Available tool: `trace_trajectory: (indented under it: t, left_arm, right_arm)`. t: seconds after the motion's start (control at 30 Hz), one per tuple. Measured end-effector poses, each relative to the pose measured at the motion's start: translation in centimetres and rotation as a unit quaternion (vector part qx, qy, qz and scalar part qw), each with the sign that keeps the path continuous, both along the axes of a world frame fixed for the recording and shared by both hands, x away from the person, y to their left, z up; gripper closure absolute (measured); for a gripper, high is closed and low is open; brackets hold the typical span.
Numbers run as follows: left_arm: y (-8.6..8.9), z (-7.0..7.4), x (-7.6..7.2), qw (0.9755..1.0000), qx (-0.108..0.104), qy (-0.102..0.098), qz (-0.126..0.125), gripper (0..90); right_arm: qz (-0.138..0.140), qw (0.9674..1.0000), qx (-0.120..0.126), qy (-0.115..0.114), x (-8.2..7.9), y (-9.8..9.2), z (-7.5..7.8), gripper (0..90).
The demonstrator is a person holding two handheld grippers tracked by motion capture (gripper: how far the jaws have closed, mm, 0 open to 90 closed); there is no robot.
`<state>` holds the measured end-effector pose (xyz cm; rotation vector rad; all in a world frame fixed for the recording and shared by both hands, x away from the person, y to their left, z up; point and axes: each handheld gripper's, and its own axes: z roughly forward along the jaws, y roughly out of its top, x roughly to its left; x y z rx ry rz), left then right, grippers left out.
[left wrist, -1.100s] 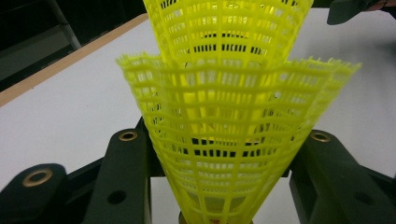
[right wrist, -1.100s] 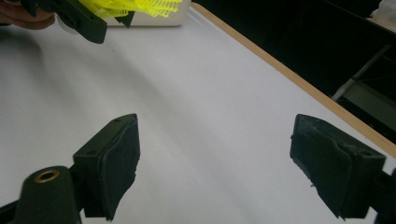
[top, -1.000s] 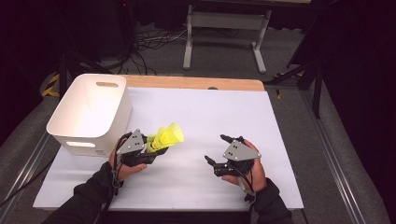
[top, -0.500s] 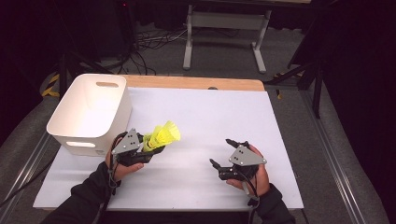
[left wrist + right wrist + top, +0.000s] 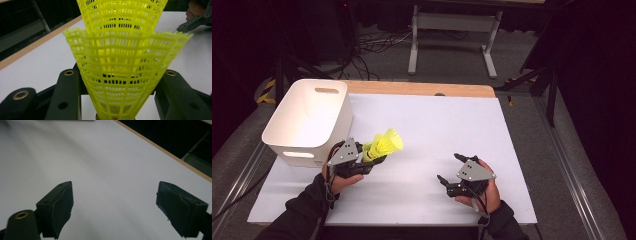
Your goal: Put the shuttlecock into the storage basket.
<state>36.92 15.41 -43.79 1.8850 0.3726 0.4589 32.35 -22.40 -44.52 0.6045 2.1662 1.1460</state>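
At the far left of the high view, a white plastic bin (image 5: 309,120) with a handle slot is sitting on the white desk (image 5: 452,125), its front wall just beside the person's left hand. The left gripper (image 5: 367,159) is hovering close in front of that bin, pointing toward the right and away from the person. Its jaws are standing partly closed and are clamping the narrow lower end of a stack of yellow plastic shuttlecocks (image 5: 383,144), whose mesh skirts are flaring out past the jaw tips, tilted up and to the right above the desk. In the left gripper view the shuttlecocks (image 5: 122,62) are rising between the two black jaws, one skirt nested inside the other, with the jaws pressing against the lower skirt on both sides and a cork base just showing at the bottom edge.

Farther right, well apart from the shuttlecocks, the right gripper (image 5: 451,170) is sitting low over a bare part of the desk, pointing left toward the other hand. In the right gripper view its jaws are standing wide apart with nothing between them, the white desk surface (image 5: 105,170) lying beneath and its wooden edge running past at the upper right.
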Motion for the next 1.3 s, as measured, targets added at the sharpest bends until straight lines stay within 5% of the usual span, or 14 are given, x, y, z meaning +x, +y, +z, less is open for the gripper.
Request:
trace_trajectory:
  t: [1.3]
  left_arm:
    - [2.8,2.2,-0.6,0.9985,-0.041,-0.026,0.027,56.1]
  right_arm:
    - [0.008,0.9999,-0.007,0.002,0.2,0.6,-0.2,16.1]
